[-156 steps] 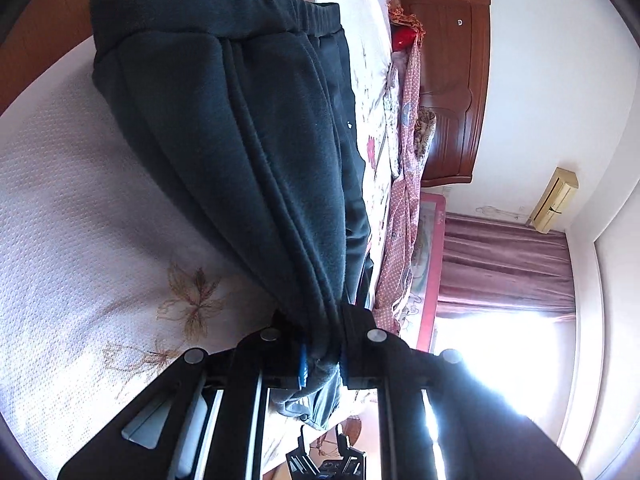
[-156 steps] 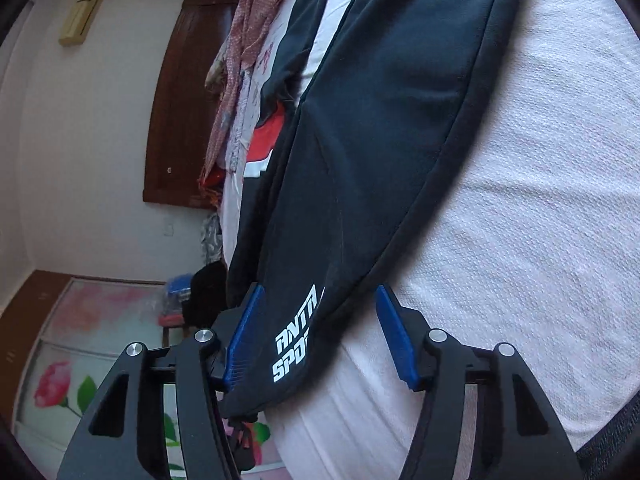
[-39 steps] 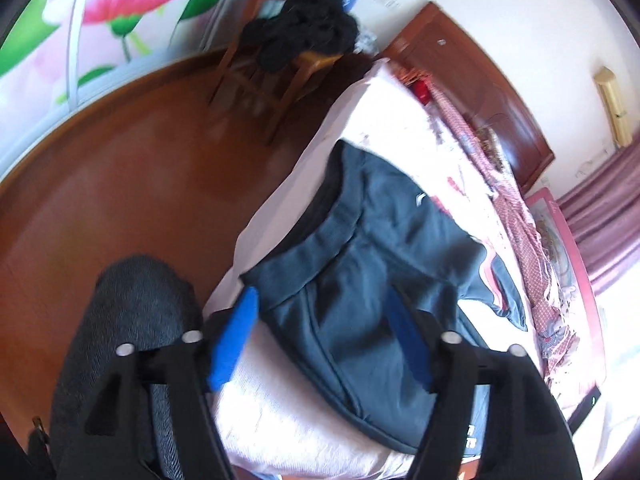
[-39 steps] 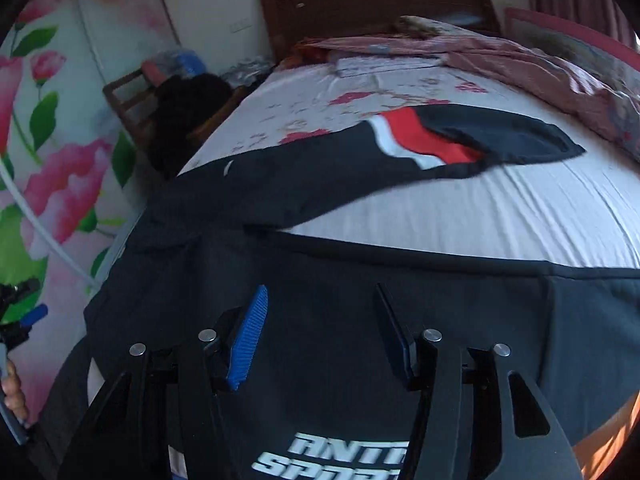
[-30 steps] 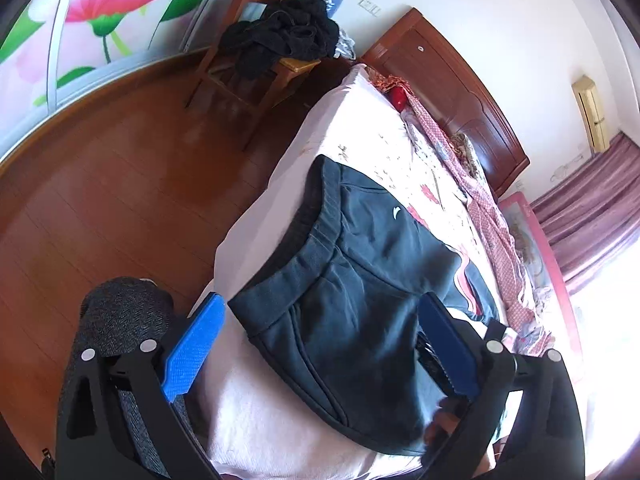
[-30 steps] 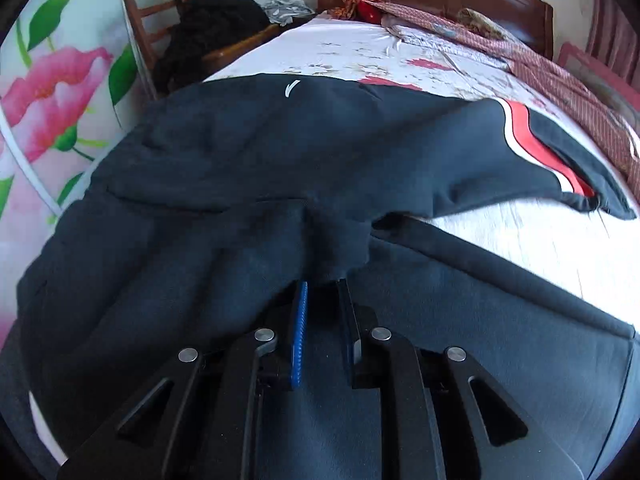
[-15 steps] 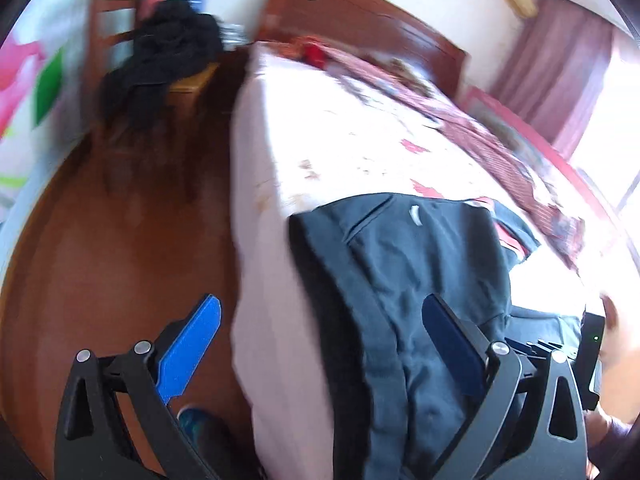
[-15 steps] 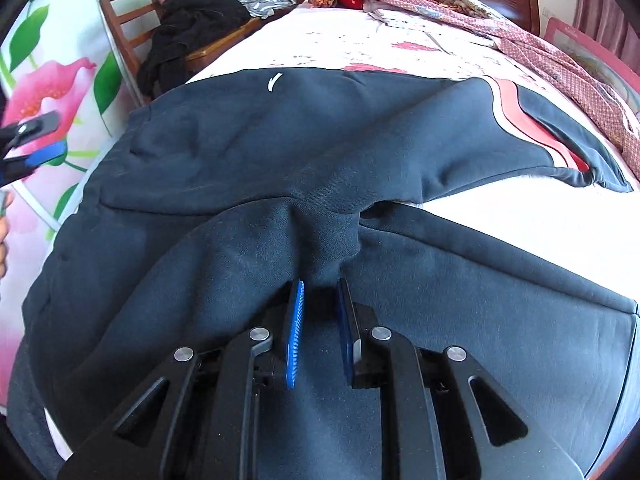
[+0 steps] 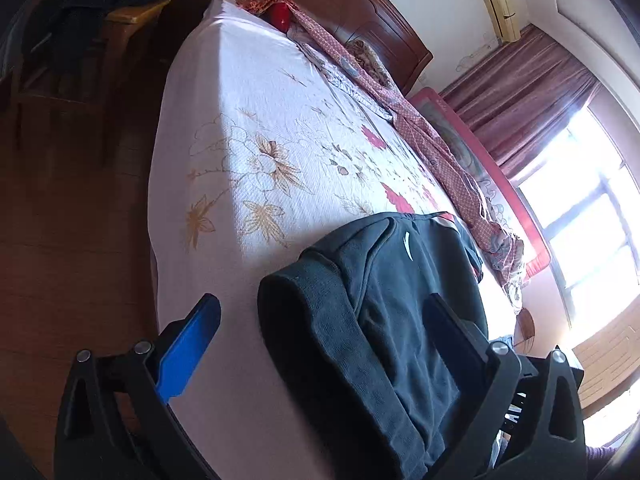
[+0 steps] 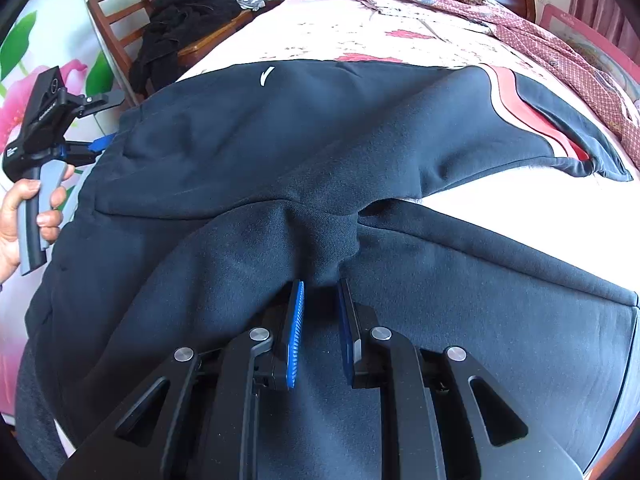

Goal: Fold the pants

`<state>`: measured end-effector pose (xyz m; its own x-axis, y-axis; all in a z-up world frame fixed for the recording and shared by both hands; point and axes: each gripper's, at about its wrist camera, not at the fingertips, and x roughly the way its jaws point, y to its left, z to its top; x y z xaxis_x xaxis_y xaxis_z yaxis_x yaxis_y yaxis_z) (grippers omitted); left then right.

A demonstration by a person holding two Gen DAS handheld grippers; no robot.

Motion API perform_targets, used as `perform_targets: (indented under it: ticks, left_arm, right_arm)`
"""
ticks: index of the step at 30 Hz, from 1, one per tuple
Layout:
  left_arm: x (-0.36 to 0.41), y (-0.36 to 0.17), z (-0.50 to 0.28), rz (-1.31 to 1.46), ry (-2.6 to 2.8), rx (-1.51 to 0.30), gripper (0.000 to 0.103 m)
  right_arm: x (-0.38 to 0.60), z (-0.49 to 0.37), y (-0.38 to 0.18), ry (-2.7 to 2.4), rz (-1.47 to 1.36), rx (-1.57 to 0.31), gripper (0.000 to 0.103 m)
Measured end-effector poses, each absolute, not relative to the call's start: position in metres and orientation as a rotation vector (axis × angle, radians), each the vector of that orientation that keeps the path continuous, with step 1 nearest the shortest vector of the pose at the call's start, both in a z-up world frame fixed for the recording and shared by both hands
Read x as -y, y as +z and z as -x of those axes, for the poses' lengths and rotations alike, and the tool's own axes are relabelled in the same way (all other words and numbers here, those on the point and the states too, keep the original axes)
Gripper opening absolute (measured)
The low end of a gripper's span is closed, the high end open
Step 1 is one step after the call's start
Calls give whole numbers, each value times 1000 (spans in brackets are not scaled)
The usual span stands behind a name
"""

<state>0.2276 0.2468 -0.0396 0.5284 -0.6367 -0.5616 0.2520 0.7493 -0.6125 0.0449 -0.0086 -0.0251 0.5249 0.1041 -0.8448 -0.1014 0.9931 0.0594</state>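
Dark navy sweatpants (image 10: 320, 152) with a white logo and a red-white stripe lie spread on the bed, waistband at the near left edge. My right gripper (image 10: 320, 286) is shut on a bunched pinch of fabric at the crotch. My left gripper (image 9: 320, 312) is wide open, its fingers either side of the waistband (image 9: 320, 328) without touching it. The left gripper also shows in the right wrist view (image 10: 52, 120), held in a hand beside the waistband.
The bed (image 9: 248, 120) has a white floral cover and a wooden headboard (image 9: 360, 12). A pink patterned cloth (image 9: 420, 132) lies along the far side. A chair piled with dark clothes (image 10: 180, 28) stands by the bed. Wooden floor (image 9: 72, 200) lies left of the bed.
My left gripper has swung in toward the bed and now straddles the waistband. My right gripper stays shut on the crotch fabric, which has risen slightly.
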Motion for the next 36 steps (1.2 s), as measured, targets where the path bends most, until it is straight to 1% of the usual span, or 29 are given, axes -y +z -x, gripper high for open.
perform_targets:
  ticks: [6, 8, 10, 12, 16, 19, 20, 22, 23, 24, 25, 26, 28, 30, 33, 36]
  left_arm:
    - [-245, -37, -232, 496, -585, -831, 99]
    - [-242, -38, -234, 487, -610, -839, 91]
    - [-240, -36, -235, 481, -614, -835, 87]
    - [-237, -35, -236, 471, -615, -842, 78]
    - [-247, -41, -240, 487, -572, -866, 38]
    - [-250, -41, -234, 467, -558, -872, 17]
    - [-247, -38, -231, 440, -549, -866, 12]
    - [-240, -24, -224, 395, -510, -837, 10]
    - [-236, -14, -220, 384, -494, -811, 10]
    - [-234, -3, -214, 375, -487, -782, 9]
    - [-230, 8, -208, 367, -486, -752, 9]
    - [-227, 19, -201, 370, -497, -719, 9]
    - [-219, 42, -182, 389, -544, -659, 9]
    - [-211, 64, -162, 402, -624, -607, 9]
    - [-198, 89, -132, 390, -744, -564, 9]
    - [-185, 102, -102, 338, -827, -550, 9]
  right_arm:
    - [8, -44, -26, 122, 3, -1011, 16]
    - [8, -44, -26, 123, 0, -1013, 16]
    - [9, -44, -26, 123, -7, -1013, 16]
    - [8, -43, -26, 121, 3, -1009, 16]
    - [8, -41, -27, 119, -9, -1003, 16]
    - [8, -40, -27, 118, -7, -996, 16]
    - [8, -40, -26, 120, -10, -994, 16]
    - [14, -40, -23, 140, -42, -1006, 17]
    - [22, -41, -19, 152, -92, -1023, 24]
    - [35, -40, -14, 155, -180, -1035, 47]
    - [53, -36, -7, 164, -300, -1027, 58]
    - [71, -33, 0, 174, -417, -1003, 62]
    - [109, -35, 14, 161, -564, -983, 62]
    - [147, -53, 29, 123, -652, -980, 62]
    - [204, -98, 48, 62, -793, -956, 62]
    - [241, -157, 57, -3, -878, -974, 63]
